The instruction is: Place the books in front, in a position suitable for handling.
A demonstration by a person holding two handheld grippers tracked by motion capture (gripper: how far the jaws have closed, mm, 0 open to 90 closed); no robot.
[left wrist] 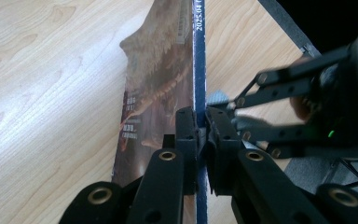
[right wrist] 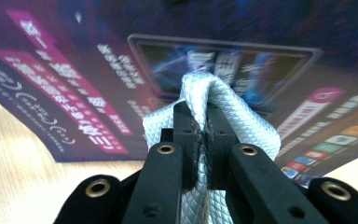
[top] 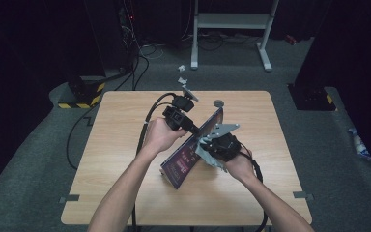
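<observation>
A magazine (top: 186, 158) stands tilted on its lower edge on the wooden table (top: 121, 159). My left gripper (top: 193, 129) is shut on its upper edge; in the left gripper view the jaws pinch the blue spine (left wrist: 199, 56) beside a cover with a dinosaur skeleton (left wrist: 158, 70). My right gripper (top: 206, 147) is shut on a folded white cloth (right wrist: 209, 102), which lies against the magazine's purple back cover (right wrist: 88, 79). The left gripper view has the right gripper (left wrist: 307, 107) close behind the spine, with a bit of the cloth (left wrist: 216, 97).
A small grey disc (top: 218, 103) lies on the table near its far edge. Black cables (top: 142, 140) trail from the grippers across the table's left half. A metal stand (top: 232, 29) and scraps of paper (top: 181, 72) sit on the floor beyond.
</observation>
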